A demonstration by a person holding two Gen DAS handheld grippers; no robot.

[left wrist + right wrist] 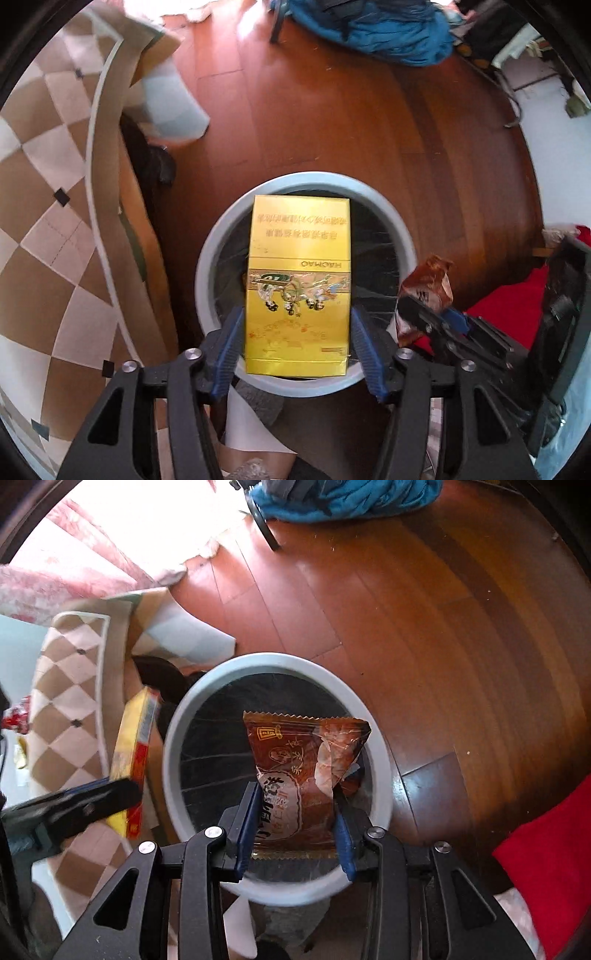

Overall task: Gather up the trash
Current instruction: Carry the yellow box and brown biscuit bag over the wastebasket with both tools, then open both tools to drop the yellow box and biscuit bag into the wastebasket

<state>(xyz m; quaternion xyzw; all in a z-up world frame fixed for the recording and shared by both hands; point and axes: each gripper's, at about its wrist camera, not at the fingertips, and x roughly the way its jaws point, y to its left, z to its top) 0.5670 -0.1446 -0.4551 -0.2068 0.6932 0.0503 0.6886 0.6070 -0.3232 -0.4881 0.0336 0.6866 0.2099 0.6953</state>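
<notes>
In the left wrist view my left gripper is shut on a gold cigarette box marked HAOMAO, its blue pads pressing both long sides. The box hangs over a round grey bin with a black liner. To the right, my right gripper carries a crumpled brown snack wrapper beside the rim. The right wrist view shows that gripper shut on the brown wrapper, directly above the bin. The gold box and left gripper sit left of the rim.
The bin stands on a red-brown wooden floor. A brown-and-white chequered rug lies to the left. Blue fabric and a dark chair leg are at the far side. Red cloth lies at the right.
</notes>
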